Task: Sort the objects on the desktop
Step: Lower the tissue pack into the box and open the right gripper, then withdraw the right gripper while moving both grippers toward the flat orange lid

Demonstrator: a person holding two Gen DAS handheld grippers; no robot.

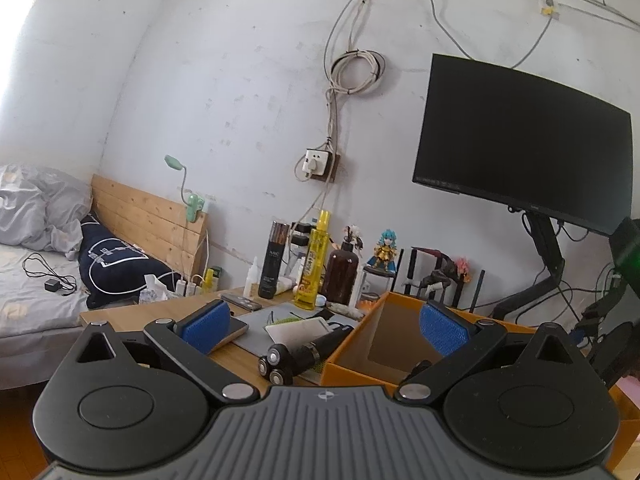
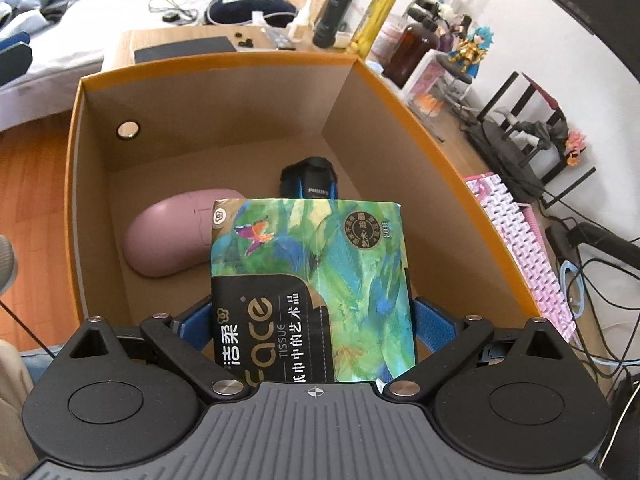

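Observation:
My right gripper [image 2: 312, 320] is shut on a green tissue pack [image 2: 316, 276] and holds it over the open orange cardboard box [image 2: 76, 184]. Inside the box lie a pink mouse [image 2: 168, 236] and a black Philips device [image 2: 310, 182], partly hidden by the pack. My left gripper [image 1: 324, 326] is open and empty above the desk's left part, next to the same box [image 1: 352, 356]. Below it lie a black electric shaver [image 1: 304, 354], a phone [image 1: 236, 330] and a white card on a grey mat [image 1: 260, 322].
Bottles [image 1: 314, 264] and figurines [image 1: 386, 250] stand along the wall. A monitor on an arm [image 1: 520, 148] hangs at the right. A pink keyboard [image 2: 524, 248] and cables lie right of the box. A bed [image 1: 36, 288] is left of the desk.

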